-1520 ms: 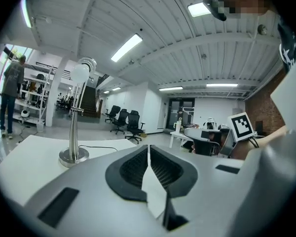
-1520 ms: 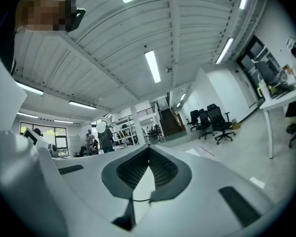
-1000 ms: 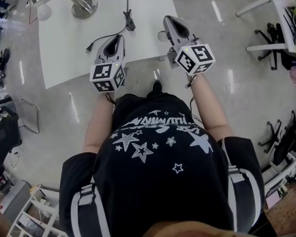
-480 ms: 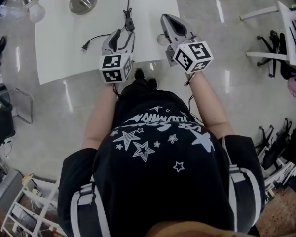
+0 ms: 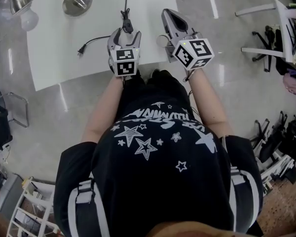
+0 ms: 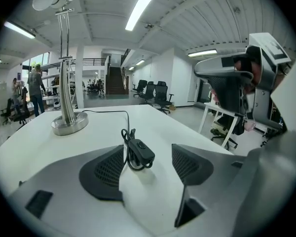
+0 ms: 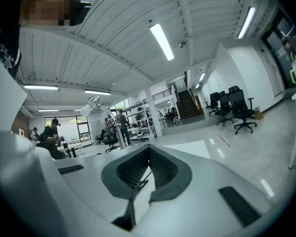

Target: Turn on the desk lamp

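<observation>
A silver desk lamp stands at the far left of the white table (image 5: 54, 58), with its round base (image 5: 77, 1) and its bulb (image 5: 28, 19) hanging over the left edge. Its black cord runs to an inline switch (image 5: 127, 24) and ends in a loose plug (image 5: 81, 49). My left gripper (image 5: 122, 33) sits on the table just short of the switch (image 6: 140, 152). Its jaws are opening, and the switch lies ahead between the fingertips, untouched. The lamp base (image 6: 69, 125) stands beyond it. My right gripper (image 5: 169, 16) is shut and empty at the table's near right corner.
A white desk (image 5: 286, 19) and black office chairs (image 5: 269, 38) stand on the glossy floor to the right. A chair (image 5: 5, 117) is at the left, and a wire shelf (image 5: 34, 211) is at the lower left. People stand far off (image 6: 37, 85).
My left gripper has moved right along the table's near edge, up behind the switch, and its jaws have spread apart. The right gripper has barely moved.
</observation>
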### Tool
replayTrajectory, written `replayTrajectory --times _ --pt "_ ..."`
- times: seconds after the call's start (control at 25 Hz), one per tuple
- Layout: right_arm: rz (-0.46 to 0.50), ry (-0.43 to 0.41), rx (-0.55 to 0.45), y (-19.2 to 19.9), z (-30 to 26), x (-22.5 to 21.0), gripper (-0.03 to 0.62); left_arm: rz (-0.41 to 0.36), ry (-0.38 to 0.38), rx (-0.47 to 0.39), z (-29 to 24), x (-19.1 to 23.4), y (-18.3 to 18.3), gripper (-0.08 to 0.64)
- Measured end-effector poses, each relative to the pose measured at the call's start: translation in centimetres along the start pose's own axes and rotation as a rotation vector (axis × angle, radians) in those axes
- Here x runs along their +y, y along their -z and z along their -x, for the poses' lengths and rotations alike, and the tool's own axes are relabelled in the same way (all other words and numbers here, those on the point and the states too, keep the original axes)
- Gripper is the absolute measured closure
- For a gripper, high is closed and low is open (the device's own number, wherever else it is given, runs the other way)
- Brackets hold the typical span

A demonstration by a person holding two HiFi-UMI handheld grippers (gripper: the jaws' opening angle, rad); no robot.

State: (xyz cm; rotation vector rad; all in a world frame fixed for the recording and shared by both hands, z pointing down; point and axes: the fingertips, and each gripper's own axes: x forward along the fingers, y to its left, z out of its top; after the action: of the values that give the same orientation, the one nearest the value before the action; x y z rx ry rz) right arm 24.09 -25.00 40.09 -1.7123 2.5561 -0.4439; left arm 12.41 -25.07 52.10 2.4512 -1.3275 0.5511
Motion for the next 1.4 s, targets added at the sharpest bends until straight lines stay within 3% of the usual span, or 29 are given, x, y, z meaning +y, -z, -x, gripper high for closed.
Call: replayTrajectory --times 0.24,0.56,0.8,0.96,1.12,1.4 --pt "-0.016 -0.055 0.046 1.2 -0.8 -1.5 0.588 -0.011 -0.067 0.042 -1.1 -0.5 1.0 0.256" --pt "-0.004 -0.165 0.123 3.5 -2.8 -0.5 0.588 0.05 -0.155 0.065 -2.6 0.2 2.0 0.256" --pt "0.002 -0.194 0.148 4.0 -3.2 -0.2 0.588 0.06 -0.21 0.028 -3.0 1.1 1.6 0.261" --pt "0.007 -0.2 0.16 4.2 -3.5 -0.3 0.588 0.036 -0.237 0.029 -2.9 1.6 1.1 0.34" --pt "0.02 -0.218 0.182 4.7 -4.2 0.3 0.588 0.03 -0.239 0.032 -2.9 1.7 1.2 0.393" --pt "0.058 -0.313 0.3 7.6 -6.7 2.9 0.588 0.037 -0.207 0.036 -2.4 2.0 1.3 0.41"
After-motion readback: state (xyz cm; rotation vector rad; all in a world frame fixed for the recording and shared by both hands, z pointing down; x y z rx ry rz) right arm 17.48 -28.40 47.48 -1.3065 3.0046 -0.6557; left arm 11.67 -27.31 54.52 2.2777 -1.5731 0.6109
